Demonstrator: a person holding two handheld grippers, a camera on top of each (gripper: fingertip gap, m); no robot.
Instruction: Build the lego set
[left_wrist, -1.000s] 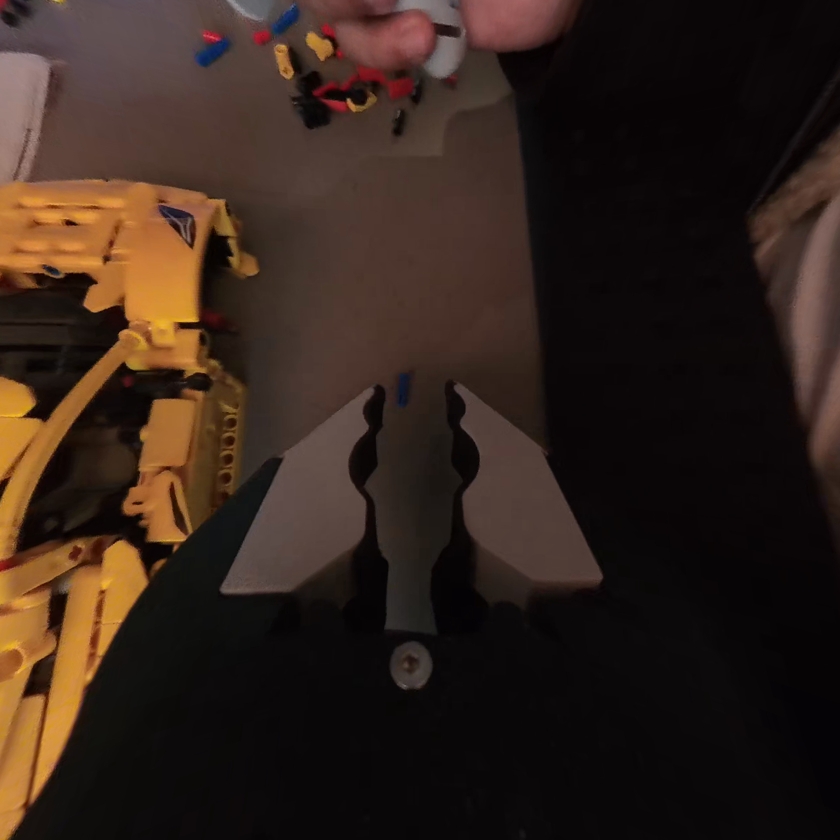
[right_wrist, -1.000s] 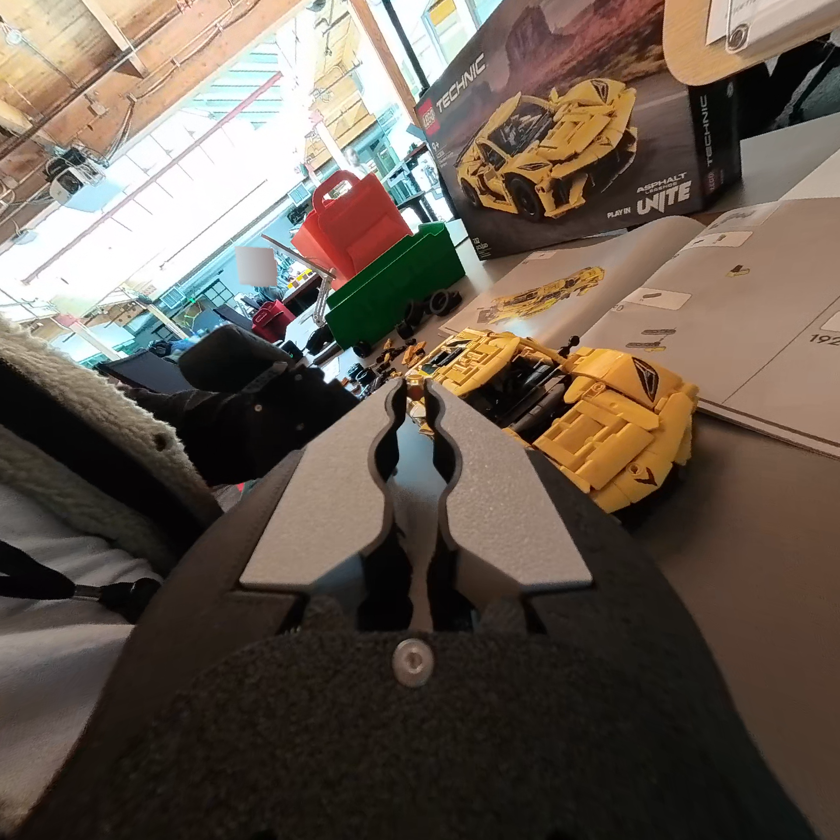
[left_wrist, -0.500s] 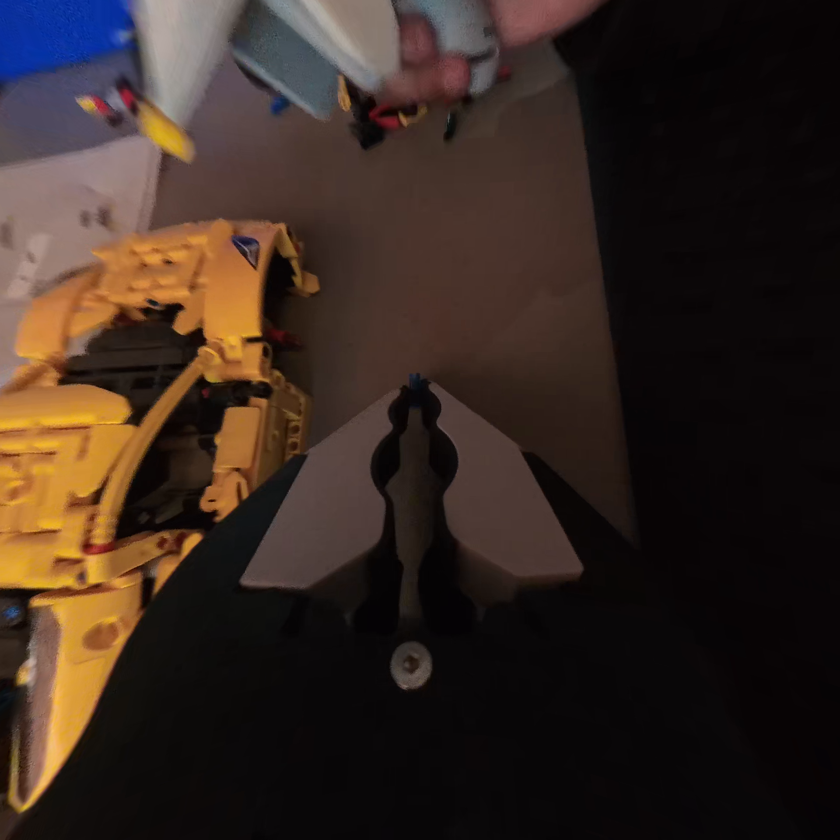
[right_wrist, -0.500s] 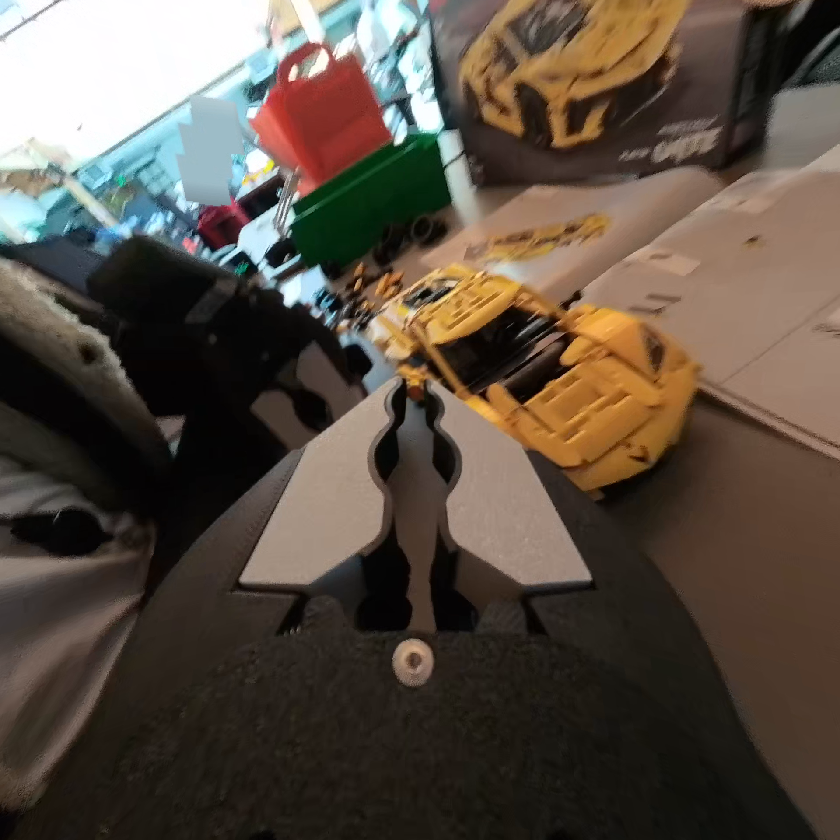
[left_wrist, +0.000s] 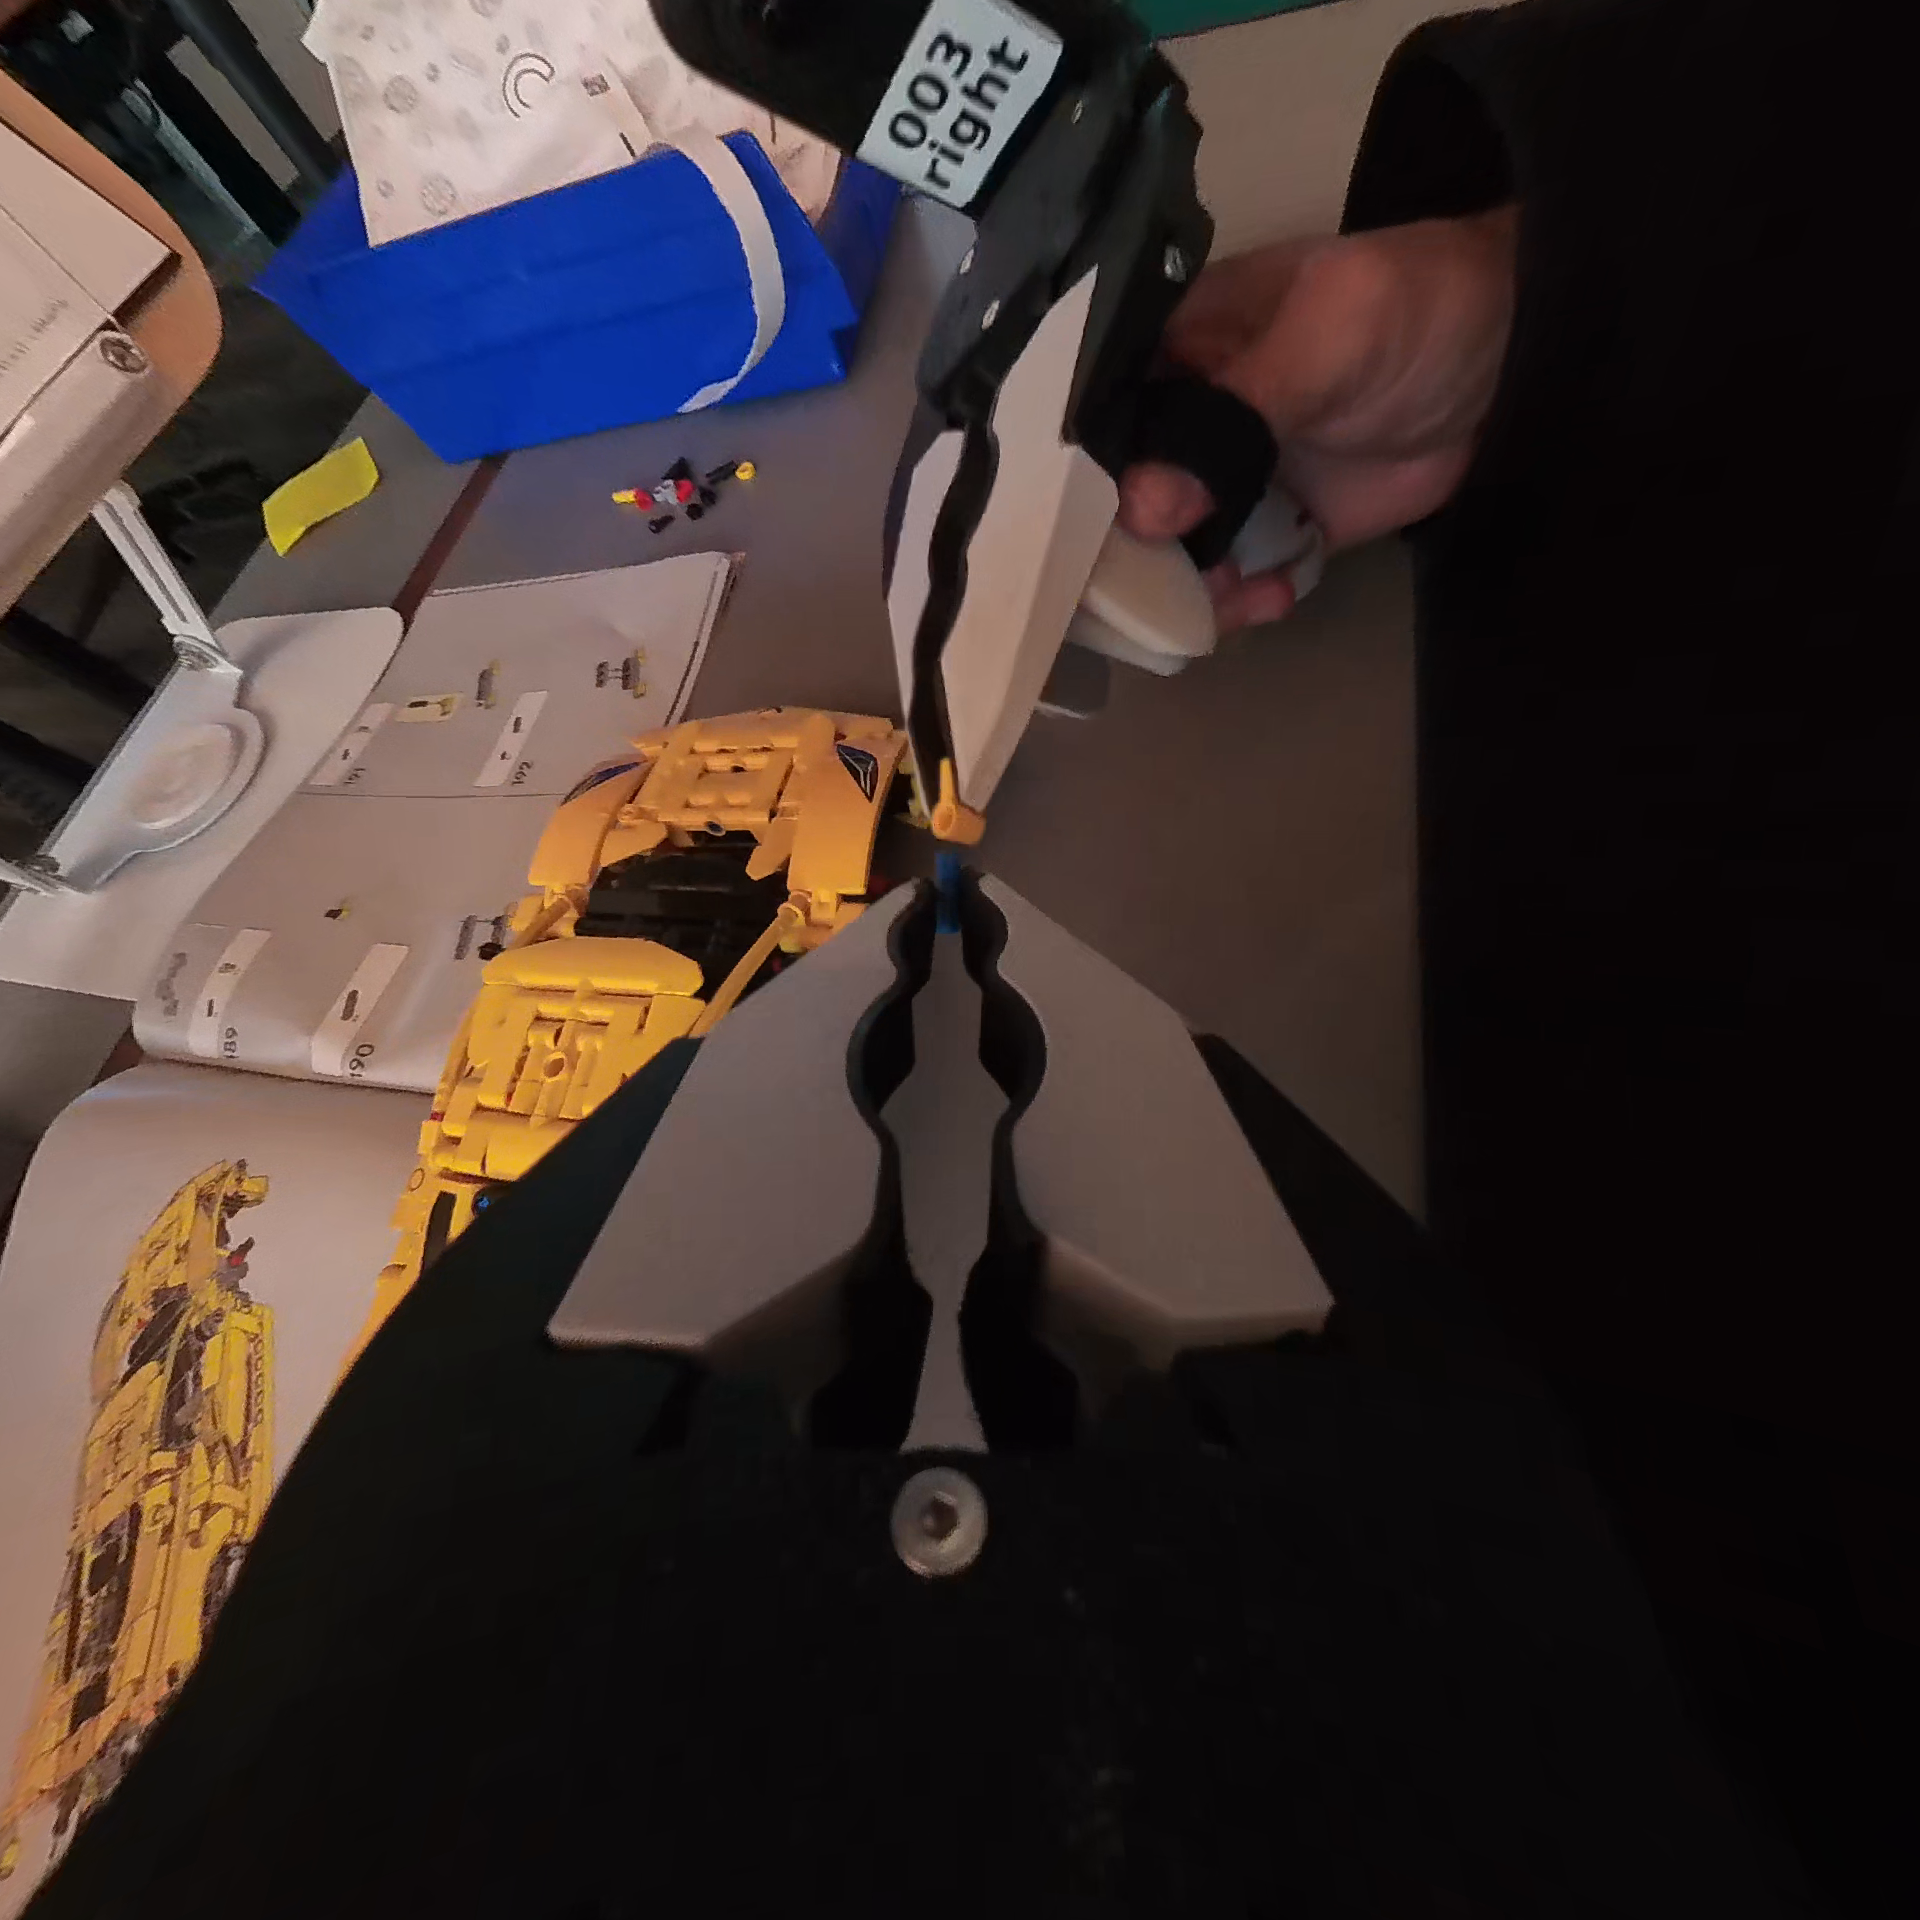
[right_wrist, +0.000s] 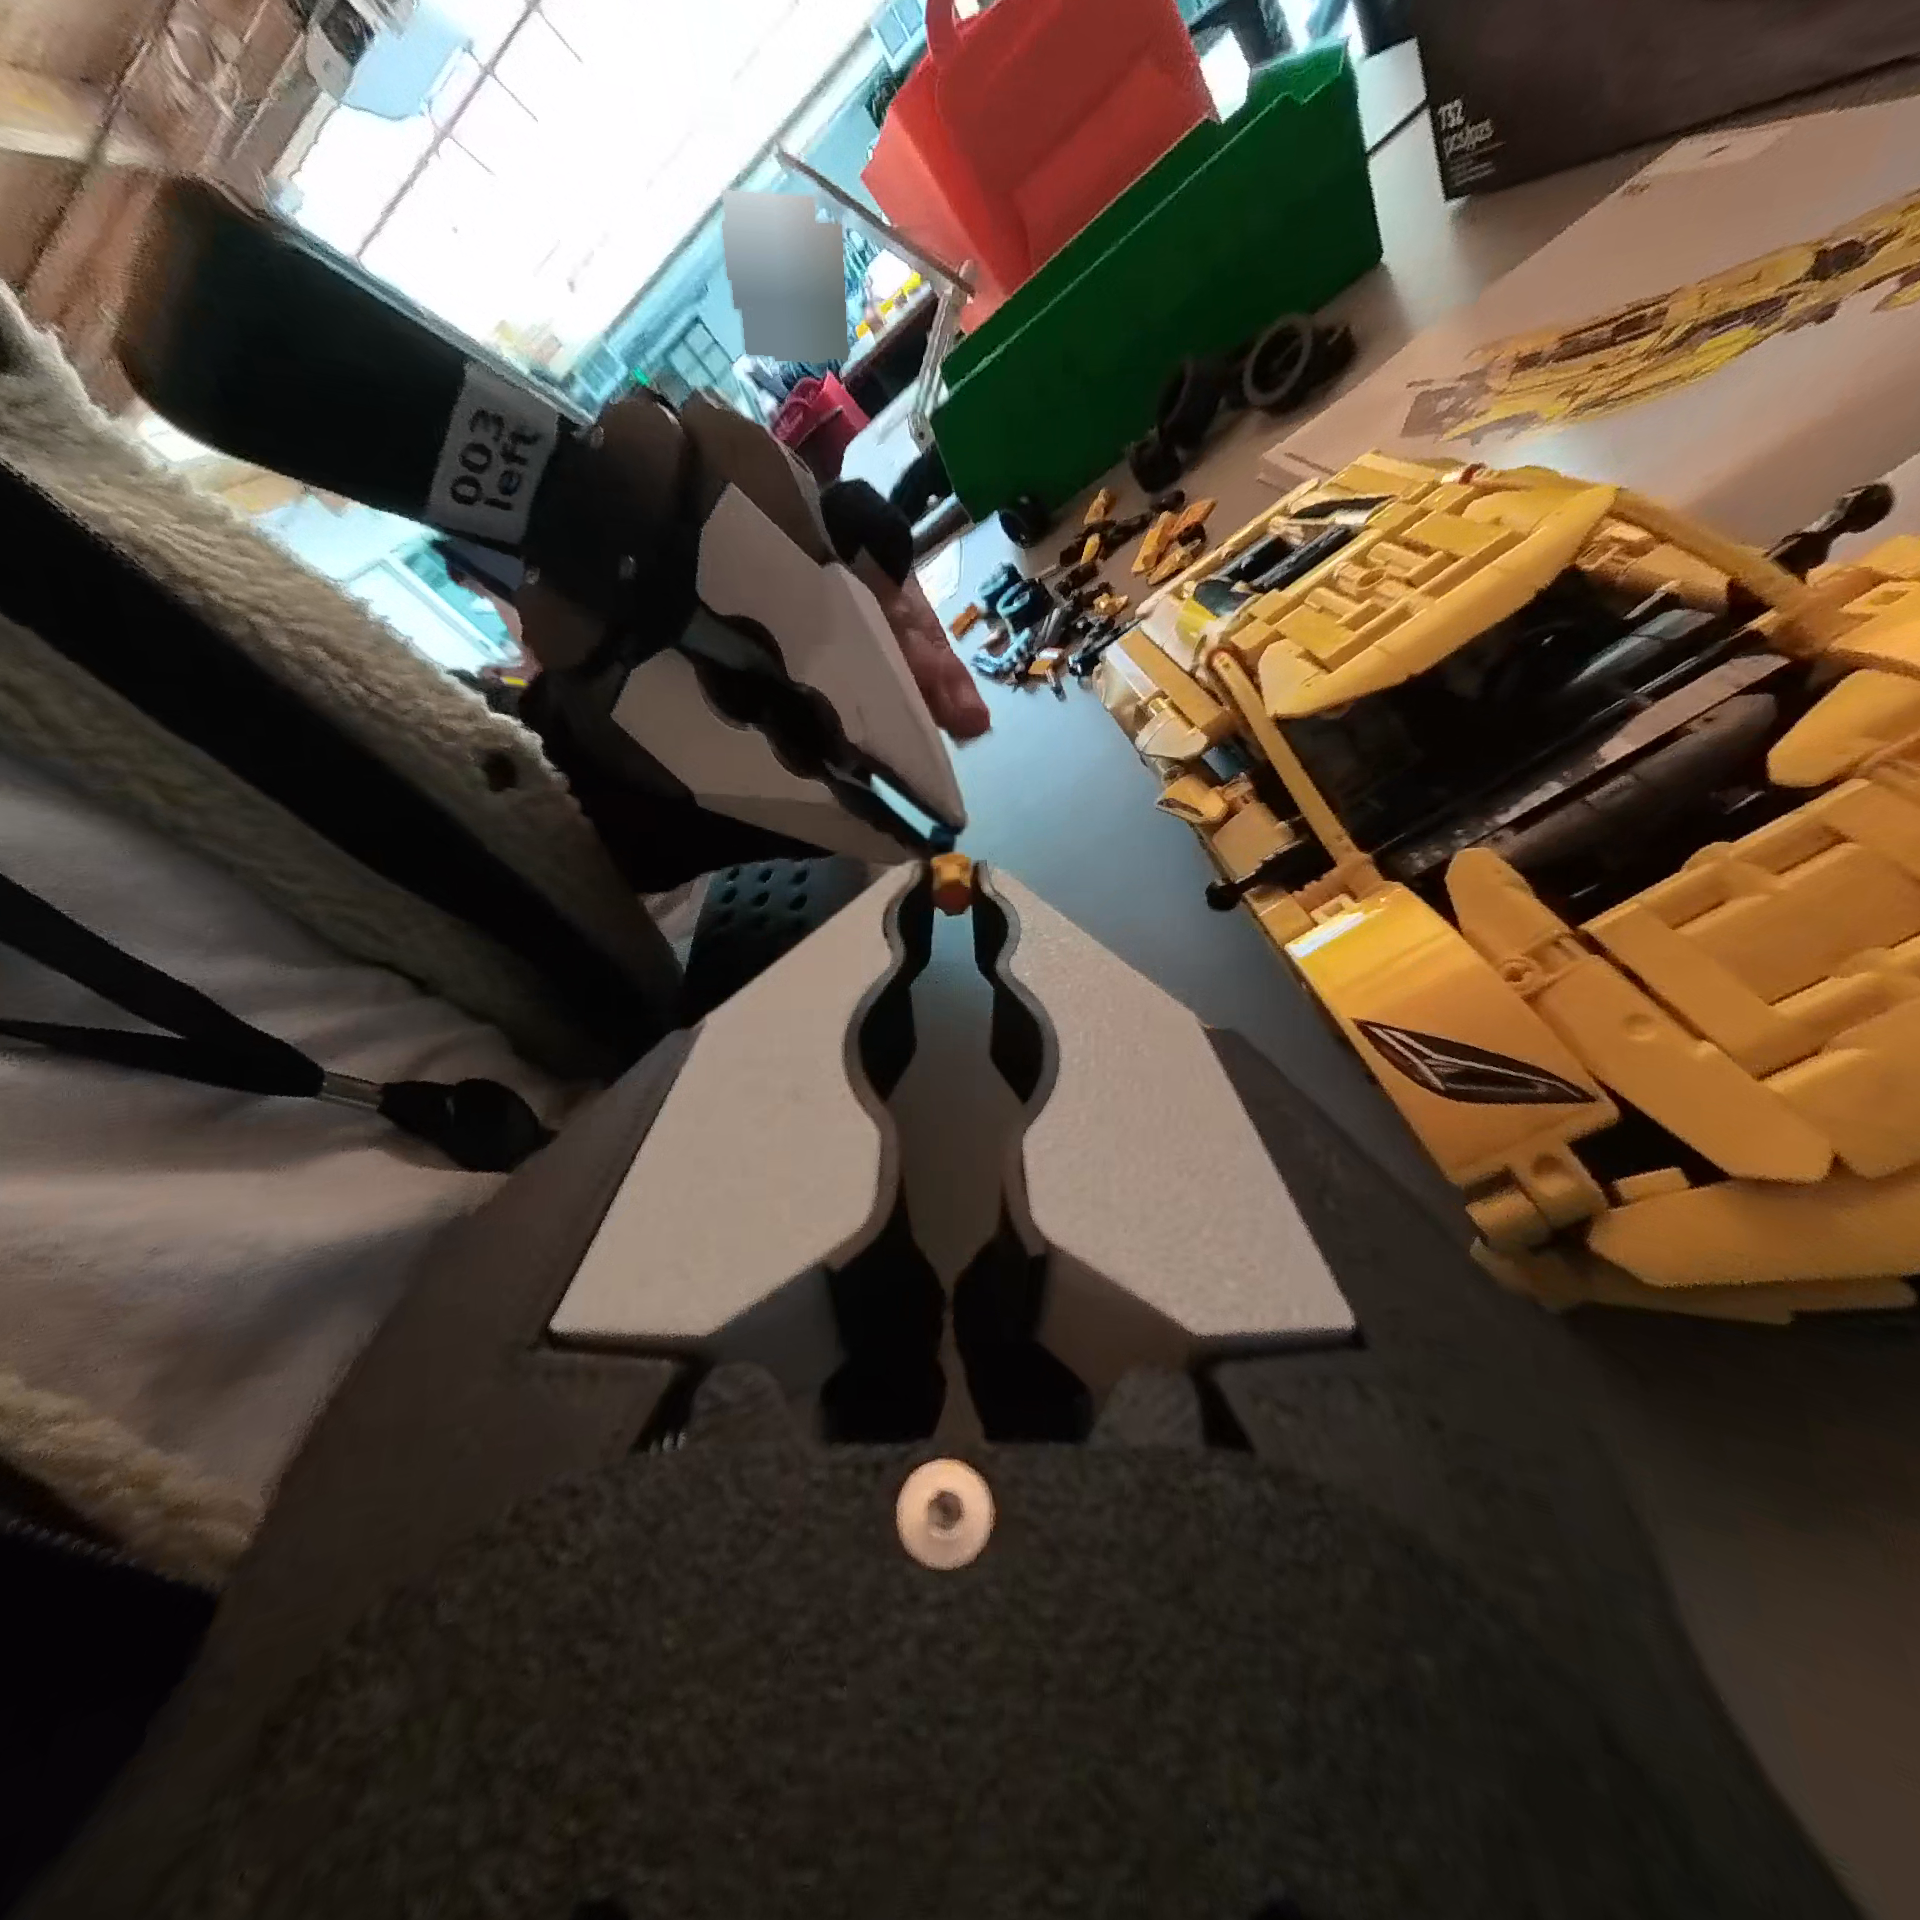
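Note:
My left gripper (left_wrist: 945, 896) is shut on a small blue pin (left_wrist: 947, 883) that sticks out past its tips. My right gripper (right_wrist: 948, 883) is shut on a small yellow connector piece (right_wrist: 950, 871). The two grippers meet tip to tip above the table, with the blue pin right at the yellow piece (left_wrist: 954, 808). The right gripper shows in the left wrist view (left_wrist: 940, 800); the left gripper shows in the right wrist view (right_wrist: 940, 831). The part-built yellow lego car (left_wrist: 665, 935) lies on the table beside them and fills the right of the right wrist view (right_wrist: 1558, 935).
An open instruction booklet (left_wrist: 436, 727) lies under and beyond the car. A blue bin (left_wrist: 582, 291) and loose small pieces (left_wrist: 681, 494) sit farther off. A green bin (right_wrist: 1174, 270), a red bag (right_wrist: 1039, 135), black wheels (right_wrist: 1278, 364) and scattered parts (right_wrist: 1081, 582) lie beyond the car. Both grippers' tips are close together, under 4 cm apart.
My left gripper closed on the blue pin, lifted and swung toward the right gripper. My right gripper came down with the yellow piece until the two tips met.

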